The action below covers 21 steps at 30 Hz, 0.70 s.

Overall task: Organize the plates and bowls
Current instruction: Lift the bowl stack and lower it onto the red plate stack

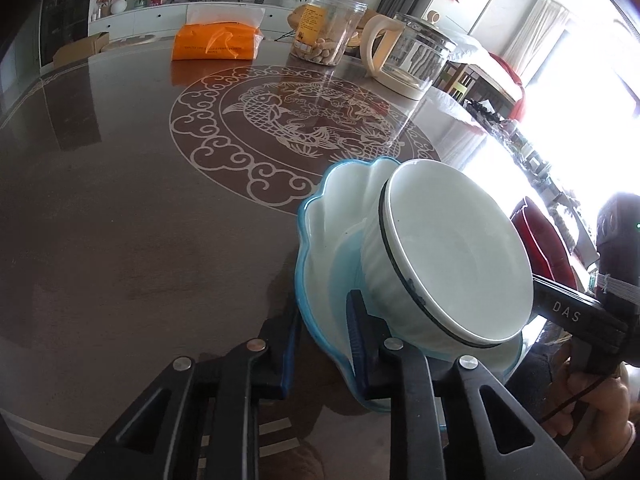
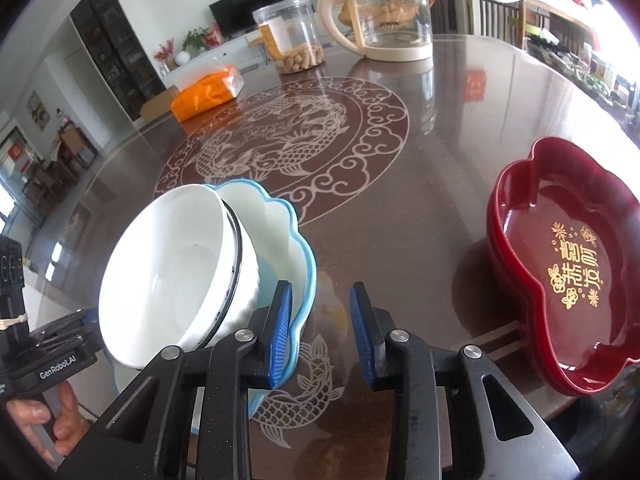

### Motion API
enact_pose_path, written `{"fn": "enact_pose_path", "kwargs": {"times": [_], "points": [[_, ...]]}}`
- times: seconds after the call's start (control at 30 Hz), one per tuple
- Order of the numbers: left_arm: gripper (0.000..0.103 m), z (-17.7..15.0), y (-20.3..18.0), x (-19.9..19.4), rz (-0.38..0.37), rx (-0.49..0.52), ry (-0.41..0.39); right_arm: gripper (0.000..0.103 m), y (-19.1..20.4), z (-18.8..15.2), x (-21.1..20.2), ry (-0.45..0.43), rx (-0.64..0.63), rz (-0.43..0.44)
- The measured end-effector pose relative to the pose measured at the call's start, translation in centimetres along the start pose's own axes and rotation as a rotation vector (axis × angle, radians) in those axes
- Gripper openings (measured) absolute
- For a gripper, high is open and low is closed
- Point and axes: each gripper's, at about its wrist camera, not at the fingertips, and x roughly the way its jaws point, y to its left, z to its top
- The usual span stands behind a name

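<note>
A blue-rimmed scalloped plate (image 1: 320,232) is tilted up off the table, with a white bowl (image 1: 452,252) with a dark rim lying in it. My left gripper (image 1: 324,340) is shut on the plate's near rim, one pad under it and one inside. In the right wrist view the same plate (image 2: 276,236) and bowl (image 2: 168,264) sit at the left. My right gripper (image 2: 320,332) is open and empty, its left pad close beside the plate's rim. A red lobed tray (image 2: 560,272) with gold characters lies on the table at the right.
The dark table (image 1: 140,220) has a pale fish and dragon medallion. At its far side stand a glass kettle (image 1: 412,56), a clear plastic jar (image 1: 324,28) and an orange tissue pack (image 1: 216,42). Chairs and shelves stand beyond the right edge.
</note>
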Motion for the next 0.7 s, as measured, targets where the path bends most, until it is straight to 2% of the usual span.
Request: {"fn": "enact_pose_path", "kwargs": {"times": [0.07,0.1,0.17,0.37,0.7], "points": [[0.021,-0.1,0.0,0.1,0.0,-0.007,-0.02,0.015,-0.2,-0.1,0.8,0.03,0.025,0.071],[0.021,-0.2,0.2,0.1,-0.009,-0.022,-0.028,0.013,-0.1,-0.2,0.8,0.03,0.023,0.066],[0.02,-0.1,0.2,0.1,-0.008,-0.032,-0.033,0.013,0.5,-0.3,0.6,0.026,-0.003,0.04],[0.02,0.5,-0.5,-0.2,-0.006,-0.045,-0.052,0.014,-0.1,-0.7,-0.2,0.014,0.031,0.07],[0.018,4.5,-4.1,-0.8,-0.023,-0.025,-0.072,0.014,-1.8,2.0,-3.0,-0.023,0.097,0.064]]}}
